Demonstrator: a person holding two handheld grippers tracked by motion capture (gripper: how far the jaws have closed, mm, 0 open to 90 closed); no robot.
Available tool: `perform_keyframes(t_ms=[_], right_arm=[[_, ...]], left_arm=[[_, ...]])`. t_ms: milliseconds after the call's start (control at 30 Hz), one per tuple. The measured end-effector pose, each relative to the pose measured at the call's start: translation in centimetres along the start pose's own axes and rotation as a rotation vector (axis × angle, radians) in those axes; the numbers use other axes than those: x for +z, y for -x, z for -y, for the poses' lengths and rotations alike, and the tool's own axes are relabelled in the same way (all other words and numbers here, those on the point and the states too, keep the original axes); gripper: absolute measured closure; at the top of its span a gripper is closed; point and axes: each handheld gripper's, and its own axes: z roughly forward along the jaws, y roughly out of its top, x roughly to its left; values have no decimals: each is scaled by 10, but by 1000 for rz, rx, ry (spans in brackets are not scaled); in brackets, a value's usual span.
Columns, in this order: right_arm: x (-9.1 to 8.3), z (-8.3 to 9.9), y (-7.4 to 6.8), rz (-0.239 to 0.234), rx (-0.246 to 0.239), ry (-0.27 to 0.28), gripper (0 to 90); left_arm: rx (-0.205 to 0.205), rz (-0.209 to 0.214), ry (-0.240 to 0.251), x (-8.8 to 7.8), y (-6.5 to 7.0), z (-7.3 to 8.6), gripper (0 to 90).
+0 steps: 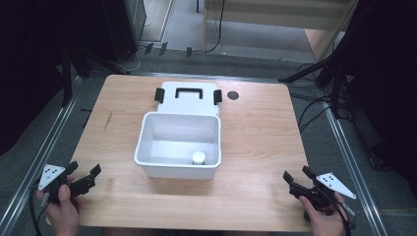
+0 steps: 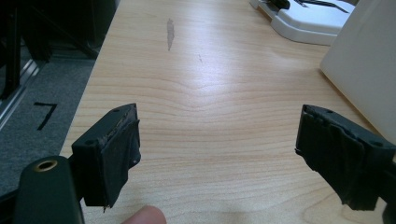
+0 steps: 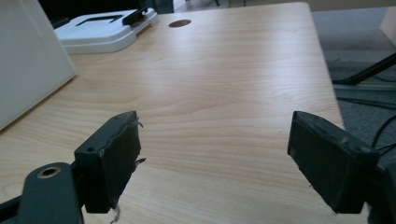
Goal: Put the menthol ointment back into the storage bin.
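High view: left claw [image 1: 85, 171] and right claw [image 1: 296, 173] gape.

Small white object [image 1: 198, 157], identity unclear

Our left gripper [image 1: 84, 176] and right gripper [image 1: 296, 175] are black, each with a grey dotted three-cornered plate on top.

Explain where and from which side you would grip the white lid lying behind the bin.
Probably the black handle on top of the white lid, coming from above: the lid lies flat, top side up, behind the bin, so only that handle gives the fingers something to close around.
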Motion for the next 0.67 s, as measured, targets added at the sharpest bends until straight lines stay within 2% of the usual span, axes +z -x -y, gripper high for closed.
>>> perform_keyframes(t_ms=[167, 333, 467, 667], right_arm=[[-4, 2, -2, 50, 4, 45, 191], [-7, 3, -2, 101, 18, 54, 197], [-9, 3, 0, 143, 4, 74, 201], [-12, 4, 2, 149, -4, 98, 229]], left_arm=[[-3, 1, -2, 0, 0, 0, 144], [-1, 2, -1, 0, 0, 0, 144], [1, -2, -1, 0, 0, 0, 144], [2, -4, -2, 1, 1, 0, 144]])
